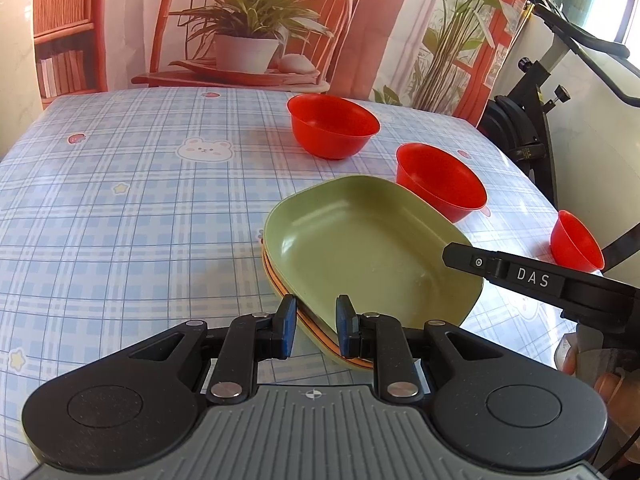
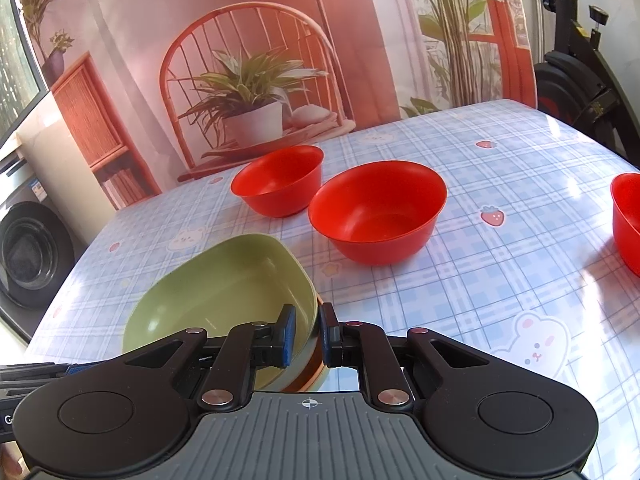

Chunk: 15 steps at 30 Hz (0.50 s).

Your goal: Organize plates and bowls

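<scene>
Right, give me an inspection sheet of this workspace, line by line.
Surface: table under a blue plaid cloth with bear and strawberry prints.
Job's things: stack of green plates, orange edge showing between them; three red bowls, standing apart, empty.
Clutter: nothing seen.
Grippers: left gripper straddles the stack's near rim, jaws apart; right gripper straddles the rim on its side, whether clamped is unclear.
Cables: nothing seen.
Surroundings: printed backdrop, exercise bike, washing machine.
</scene>
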### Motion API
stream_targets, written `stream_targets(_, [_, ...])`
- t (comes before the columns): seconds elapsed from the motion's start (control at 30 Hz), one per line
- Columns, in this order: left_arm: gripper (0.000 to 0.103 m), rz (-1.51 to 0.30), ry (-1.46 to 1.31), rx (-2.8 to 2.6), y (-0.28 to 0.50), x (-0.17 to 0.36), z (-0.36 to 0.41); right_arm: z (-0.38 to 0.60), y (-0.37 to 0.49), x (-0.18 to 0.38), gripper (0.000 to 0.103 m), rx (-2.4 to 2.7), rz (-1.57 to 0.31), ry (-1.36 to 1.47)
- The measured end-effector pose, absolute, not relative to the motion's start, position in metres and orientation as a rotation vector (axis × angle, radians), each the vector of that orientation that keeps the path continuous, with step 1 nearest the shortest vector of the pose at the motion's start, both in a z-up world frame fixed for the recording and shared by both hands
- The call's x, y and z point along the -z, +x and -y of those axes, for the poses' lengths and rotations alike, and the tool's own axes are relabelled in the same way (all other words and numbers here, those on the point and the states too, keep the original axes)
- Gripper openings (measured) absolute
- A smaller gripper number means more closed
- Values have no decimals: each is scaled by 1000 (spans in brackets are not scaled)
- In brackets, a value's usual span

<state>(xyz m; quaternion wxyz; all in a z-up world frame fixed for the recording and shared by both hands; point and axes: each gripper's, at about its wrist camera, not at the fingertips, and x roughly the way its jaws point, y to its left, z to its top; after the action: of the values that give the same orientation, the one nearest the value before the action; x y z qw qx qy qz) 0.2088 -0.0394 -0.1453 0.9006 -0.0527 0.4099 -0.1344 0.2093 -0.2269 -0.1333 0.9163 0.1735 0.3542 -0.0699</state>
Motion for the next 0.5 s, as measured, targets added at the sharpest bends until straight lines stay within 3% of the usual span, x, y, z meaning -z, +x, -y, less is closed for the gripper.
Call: stream_targets(0.5, [23, -820, -105, 278, 205, 144, 39, 228, 206, 130, 18, 158, -717, 333])
